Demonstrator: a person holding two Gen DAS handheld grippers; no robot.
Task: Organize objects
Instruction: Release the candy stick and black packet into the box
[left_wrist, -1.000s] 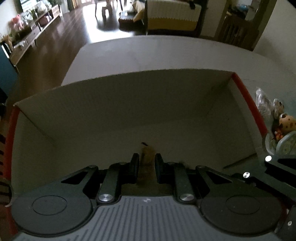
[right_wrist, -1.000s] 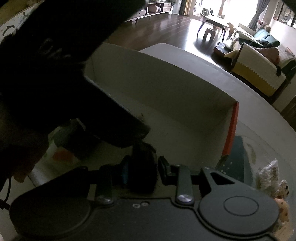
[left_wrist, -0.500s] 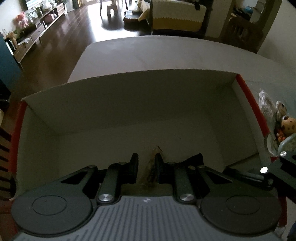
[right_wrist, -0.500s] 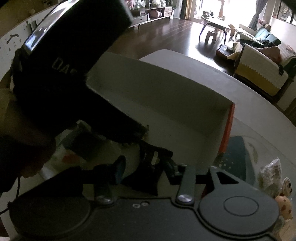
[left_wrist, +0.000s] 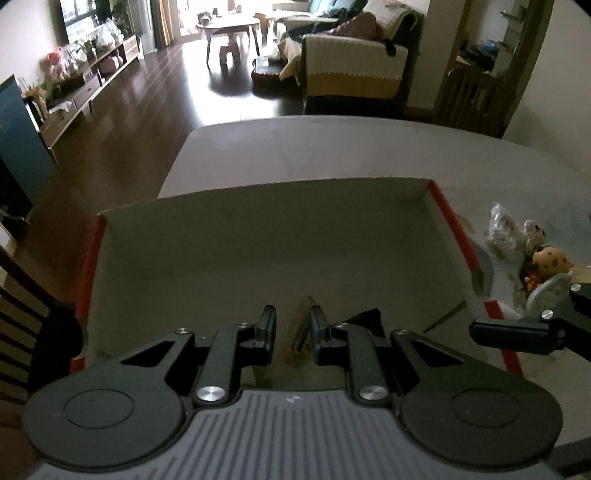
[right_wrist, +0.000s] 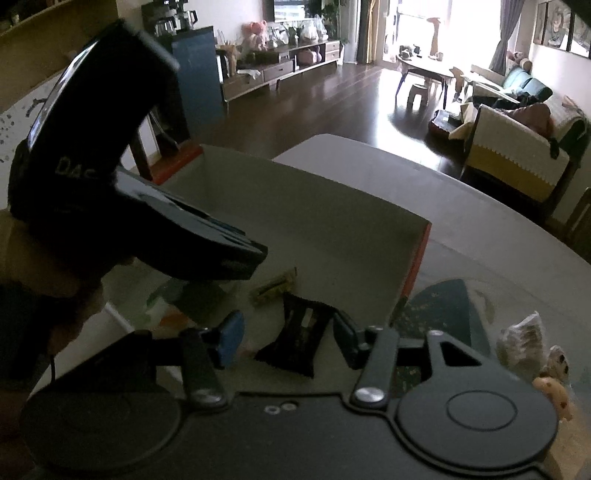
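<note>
Right hand-held gripper (right_wrist: 286, 338) spread above the black packet (right_wrist: 301, 330) lying in the box (right_wrist: 332, 206); left hand-held gripper (left_wrist: 289, 332) parted over an olive wrapper (left_wrist: 301, 332).

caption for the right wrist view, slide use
Right gripper open above a dark packet lying in the box, left gripper alongside.

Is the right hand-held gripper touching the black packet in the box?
Apart. The right wrist view shows the right hand-held gripper open, with the black packet lying on the box floor and pale floor visible on both sides of it.
</note>
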